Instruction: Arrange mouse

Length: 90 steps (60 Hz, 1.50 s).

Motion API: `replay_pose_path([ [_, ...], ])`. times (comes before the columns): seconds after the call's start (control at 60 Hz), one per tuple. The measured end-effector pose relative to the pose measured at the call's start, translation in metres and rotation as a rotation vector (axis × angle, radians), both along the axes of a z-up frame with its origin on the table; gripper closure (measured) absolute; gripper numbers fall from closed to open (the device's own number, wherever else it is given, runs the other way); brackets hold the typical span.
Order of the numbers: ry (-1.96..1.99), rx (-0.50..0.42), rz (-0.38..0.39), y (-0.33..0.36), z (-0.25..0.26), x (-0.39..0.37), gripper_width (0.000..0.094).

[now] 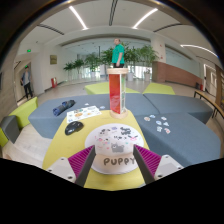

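A black mouse (74,127) lies on the grey table surface, ahead and to the left of my fingers. A round white mouse mat (113,140) with cartoon dogs and the word PUPPY lies on a yellow surface (75,145), its near part between my fingers. My gripper (114,152) is open, with the pink pads (83,160) standing at either side of the mat's near edge and holding nothing.
A tall red-orange stand (118,92) with a teal item on top rises just beyond the mat. A dark object (63,106) lies farther left on the grey table (175,135). Small white cards (158,124) are scattered to the right. A person (26,82) stands far left.
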<state>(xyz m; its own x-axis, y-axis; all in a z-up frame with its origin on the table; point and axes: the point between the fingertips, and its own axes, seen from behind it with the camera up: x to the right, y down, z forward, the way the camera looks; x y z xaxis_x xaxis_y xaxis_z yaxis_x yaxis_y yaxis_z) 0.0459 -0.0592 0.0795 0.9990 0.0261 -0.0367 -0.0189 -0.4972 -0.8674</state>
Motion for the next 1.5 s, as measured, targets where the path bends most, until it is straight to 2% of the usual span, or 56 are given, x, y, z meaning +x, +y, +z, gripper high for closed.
replay_pose_path([
  [0.167, 0.011, -0.019, -0.002, 0.009, -0.01, -0.002, 0.01],
  [0.333, 0.031, -0.012, 0.092, 0.019, -0.001, -0.045, 0.01],
  [0.6, 0.086, -0.073, 0.216, 0.083, -0.035, -0.142, 0.0102],
  [0.7, 0.091, -0.095, 0.239, 0.098, -0.047, -0.172, 0.0102],
  [0.883, 0.09, -0.127, 0.228, 0.131, -0.066, -0.198, 0.0106],
  [1.0, 0.085, -0.153, 0.185, 0.148, -0.076, -0.197, 0.0102],
  [1.133, 0.103, -0.172, 0.189, 0.159, -0.079, -0.207, 0.0094],
  [1.383, 0.011, -0.185, 0.156, 0.185, -0.087, -0.212, 0.0096],
  [1.5, -0.041, -0.185, 0.149, 0.193, -0.091, -0.216, 0.0127],
])
